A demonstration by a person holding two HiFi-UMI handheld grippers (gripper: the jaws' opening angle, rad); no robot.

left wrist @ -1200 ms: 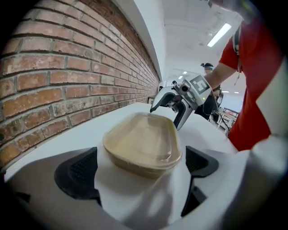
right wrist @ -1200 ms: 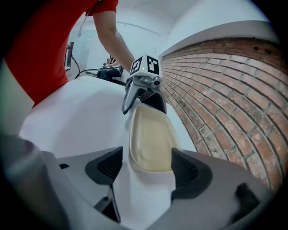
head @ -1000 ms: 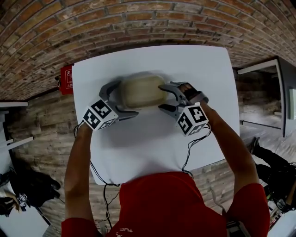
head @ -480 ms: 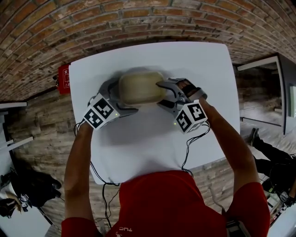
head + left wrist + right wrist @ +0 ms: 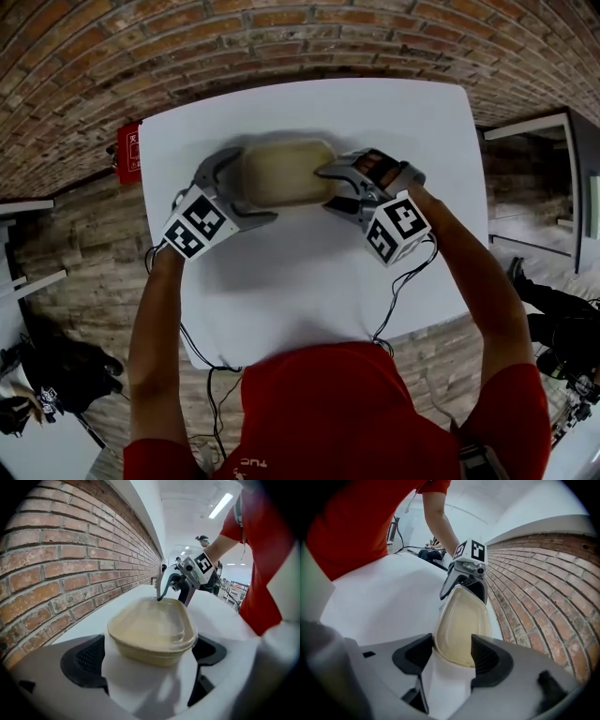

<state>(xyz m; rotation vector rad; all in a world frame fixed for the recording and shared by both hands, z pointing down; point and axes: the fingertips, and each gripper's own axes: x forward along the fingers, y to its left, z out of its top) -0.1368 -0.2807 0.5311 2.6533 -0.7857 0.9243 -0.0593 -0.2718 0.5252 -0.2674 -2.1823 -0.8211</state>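
Observation:
A beige oval container [image 5: 286, 173] with a clear lid lies lengthwise between my two grippers over the white table [image 5: 309, 272], near the brick wall. My left gripper [image 5: 253, 185] is shut on its left end, and its pads press both sides of the container [image 5: 150, 630]. My right gripper [image 5: 323, 187] is shut on the opposite end. In the right gripper view the container [image 5: 461, 620] is pinched between the two dark pads. The left gripper view shows the right gripper [image 5: 180, 581] at the far end; the right gripper view shows the left gripper [image 5: 464, 576].
A brick wall [image 5: 281, 37] runs along the table's far edge. On the wall to the left hangs a red box [image 5: 129, 152]. Cables [image 5: 394, 309] trail from the grippers over the near table edge. Another person [image 5: 202, 539] stands far off in the room.
The container and both grippers have shifted a little toward the wall. In the left gripper view the gaps between pads and container have closed.

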